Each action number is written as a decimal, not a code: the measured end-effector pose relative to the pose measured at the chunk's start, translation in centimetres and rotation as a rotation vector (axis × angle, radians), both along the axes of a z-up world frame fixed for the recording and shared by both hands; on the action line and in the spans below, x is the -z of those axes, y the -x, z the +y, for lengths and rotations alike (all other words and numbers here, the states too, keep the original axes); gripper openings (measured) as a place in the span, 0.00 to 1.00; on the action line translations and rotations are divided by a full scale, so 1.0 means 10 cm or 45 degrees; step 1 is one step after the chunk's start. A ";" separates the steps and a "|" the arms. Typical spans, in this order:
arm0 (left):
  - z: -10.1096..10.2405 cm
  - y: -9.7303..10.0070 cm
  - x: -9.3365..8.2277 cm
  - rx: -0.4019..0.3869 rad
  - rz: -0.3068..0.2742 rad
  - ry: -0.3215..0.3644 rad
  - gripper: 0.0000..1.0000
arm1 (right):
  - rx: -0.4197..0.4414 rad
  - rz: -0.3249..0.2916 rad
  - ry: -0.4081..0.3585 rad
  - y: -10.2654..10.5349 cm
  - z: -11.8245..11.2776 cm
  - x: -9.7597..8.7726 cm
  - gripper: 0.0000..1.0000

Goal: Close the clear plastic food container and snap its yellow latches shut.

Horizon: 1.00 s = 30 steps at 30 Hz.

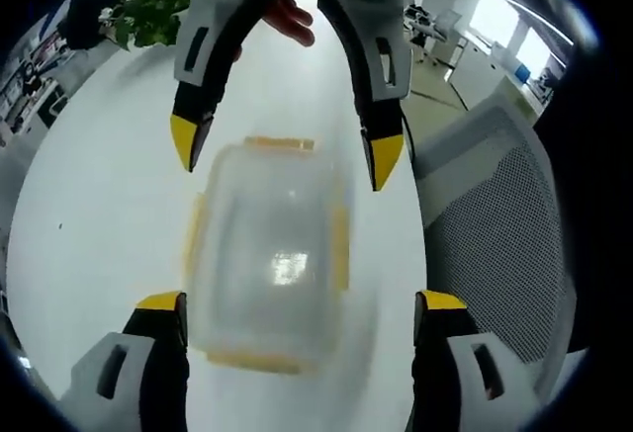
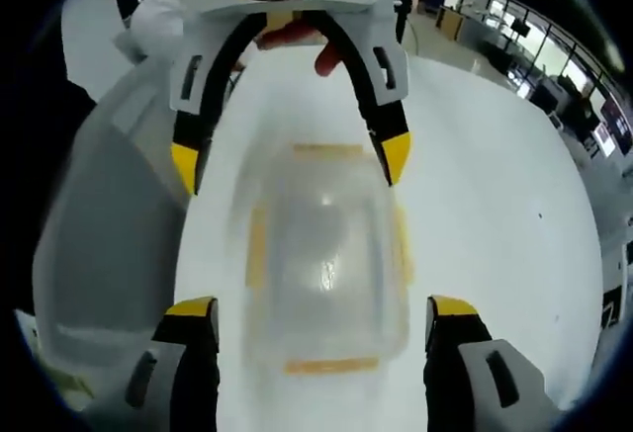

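As it lay lidded on the white round table (image 1: 89,195), the clear rectangular plastic food container (image 1: 267,254) with yellow latches (image 1: 340,246) sat between my 2 facing grippers, left gripper (image 1: 302,318) and right gripper (image 2: 321,323), both spread and empty, its long axis running from one toward the other.

The clear plastic food container (image 1: 269,259) looks glossy, its yellow latches (image 1: 340,244) opaque plastic; the smooth white bench (image 1: 109,185) gleams; the grey chair (image 1: 504,244) has mesh fabric.
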<state>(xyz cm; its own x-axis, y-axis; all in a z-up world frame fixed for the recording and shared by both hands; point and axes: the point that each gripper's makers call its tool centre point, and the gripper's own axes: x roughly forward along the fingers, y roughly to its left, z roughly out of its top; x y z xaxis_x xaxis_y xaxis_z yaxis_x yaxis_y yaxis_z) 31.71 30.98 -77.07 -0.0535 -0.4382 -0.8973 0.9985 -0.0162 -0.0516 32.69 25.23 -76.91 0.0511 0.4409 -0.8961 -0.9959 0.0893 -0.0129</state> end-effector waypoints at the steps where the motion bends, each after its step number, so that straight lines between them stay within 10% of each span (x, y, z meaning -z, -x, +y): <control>1: 0.01 -0.01 0.01 0.005 -0.004 -0.004 0.96 | -0.003 -0.009 0.010 0.01 -0.01 0.00 0.87; 30: 0.11 -0.18 0.22 0.106 -0.119 -0.131 0.89 | 0.016 0.020 0.089 -0.03 -0.04 0.18 0.81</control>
